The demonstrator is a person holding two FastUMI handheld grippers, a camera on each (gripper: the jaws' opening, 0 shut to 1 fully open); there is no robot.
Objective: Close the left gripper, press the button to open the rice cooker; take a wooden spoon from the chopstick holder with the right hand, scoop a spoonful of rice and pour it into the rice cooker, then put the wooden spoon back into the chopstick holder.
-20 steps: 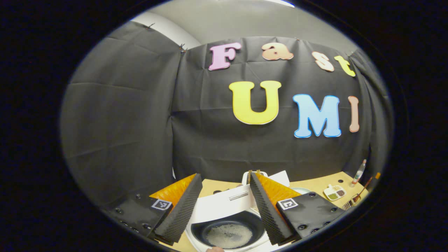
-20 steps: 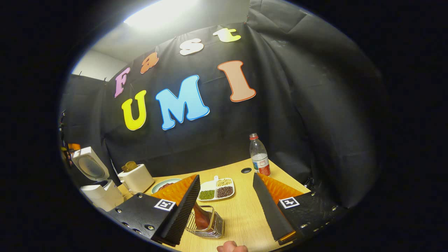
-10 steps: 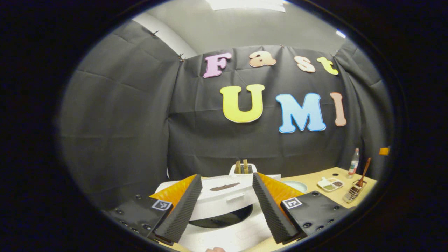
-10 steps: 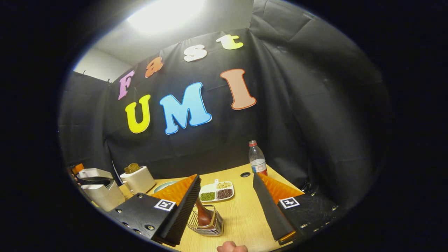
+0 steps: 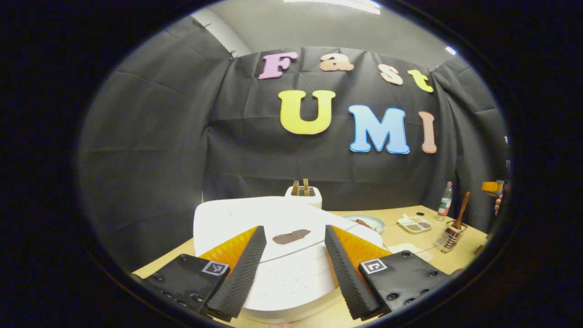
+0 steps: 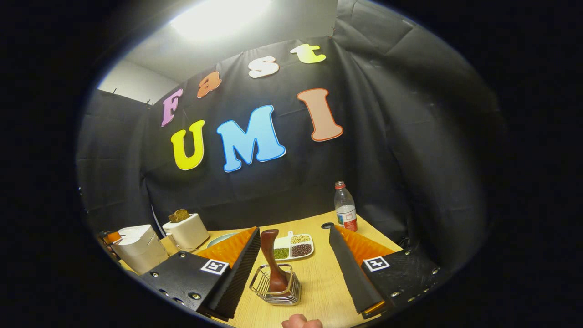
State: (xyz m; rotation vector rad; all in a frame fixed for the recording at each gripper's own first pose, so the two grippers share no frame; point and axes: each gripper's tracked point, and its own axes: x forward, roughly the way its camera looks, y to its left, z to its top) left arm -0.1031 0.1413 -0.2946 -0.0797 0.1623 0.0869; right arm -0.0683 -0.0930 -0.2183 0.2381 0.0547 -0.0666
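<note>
Since a second ago the rice cooker (image 5: 282,255) lid has gone from standing up, with rice showing in the pot, to lying flat and closed under my left gripper (image 5: 291,269), and my right gripper (image 6: 291,269) has drawn back so the wooden spoon (image 6: 272,262) now stands clear between its fingers instead of half hidden behind one. Both grippers have their fingers spread apart, holding nothing. My left one hovers low over the cooker's white lid, pointing along its top; my right one looks slightly down at the table (image 6: 319,291), just short of the chopstick holder (image 6: 278,287). The spoon stands handle-up in that wire holder, leaning a little. I judge it light, stiff and smooth-finished, so somewhat slippery; the upper handle, above the wire rim, looks the best place to pinch. The holder looks light too, and could tip or drag if I pull the spoon out at an angle.
</note>
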